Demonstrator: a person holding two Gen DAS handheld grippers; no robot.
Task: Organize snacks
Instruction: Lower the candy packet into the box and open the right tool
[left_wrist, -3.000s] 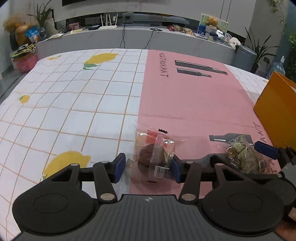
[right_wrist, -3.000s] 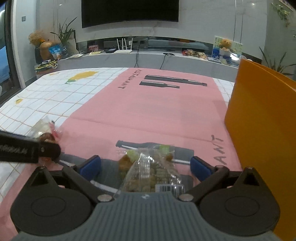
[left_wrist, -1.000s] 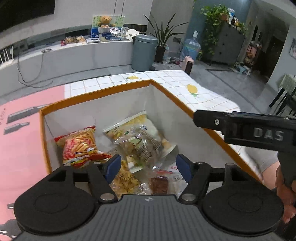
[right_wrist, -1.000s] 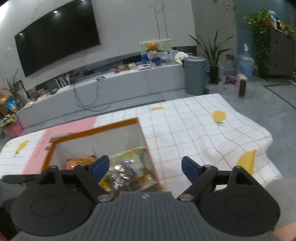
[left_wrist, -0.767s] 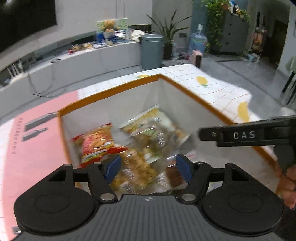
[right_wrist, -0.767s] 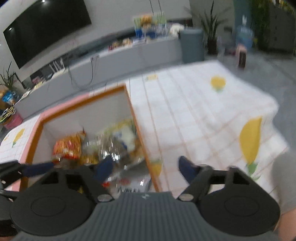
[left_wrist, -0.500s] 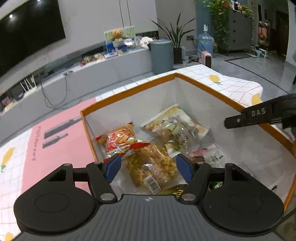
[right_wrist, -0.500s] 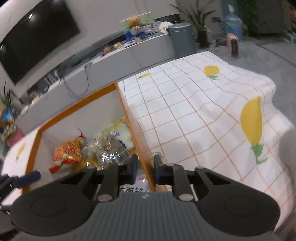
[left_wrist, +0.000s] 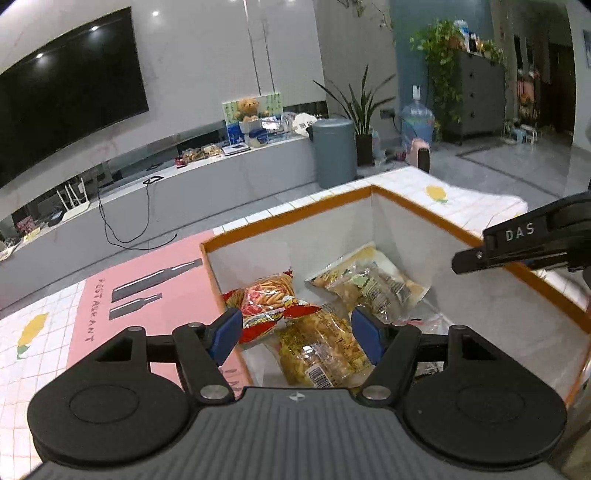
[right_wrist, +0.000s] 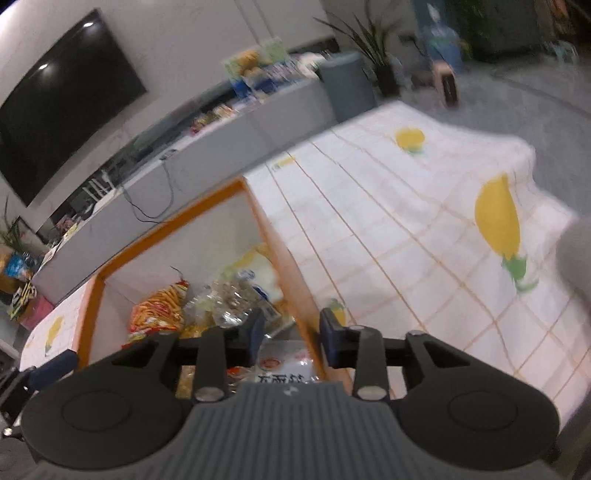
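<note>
the left gripper (left_wrist: 295, 334) hung over the near end of the orange box (left_wrist: 288, 216), its fingers well apart with nothing between them. the snacks lay inside the box: a red packet (left_wrist: 267, 301) toward the left wall, a clear bag of yellow pieces (left_wrist: 321, 347) just beside it, and a clear-wrapped pastry bag (left_wrist: 373, 284) toward the far corner.

the right gripper (right_wrist: 291, 334) straddled the box's right wall (right_wrist: 284, 266), one finger inside and one outside. its jaws were opening with only a narrow gap so far. the wall stood between them, though whether the pads pressed it could not be told through the blur. a white packet (right_wrist: 284, 365) lay just below.

the likely trouble was that wall: a sideways pull before the jaws cleared it could drag or tip the light box and spill the packets. the slippery bags could also slide over one another if nudged.

the box sat where the pink mat (left_wrist: 147, 291) met the checked lemon cloth (right_wrist: 424, 229) on the counter. the cloth to the right lay bare, giving open room for withdrawal, but sagged off the counter's far edge.
</note>
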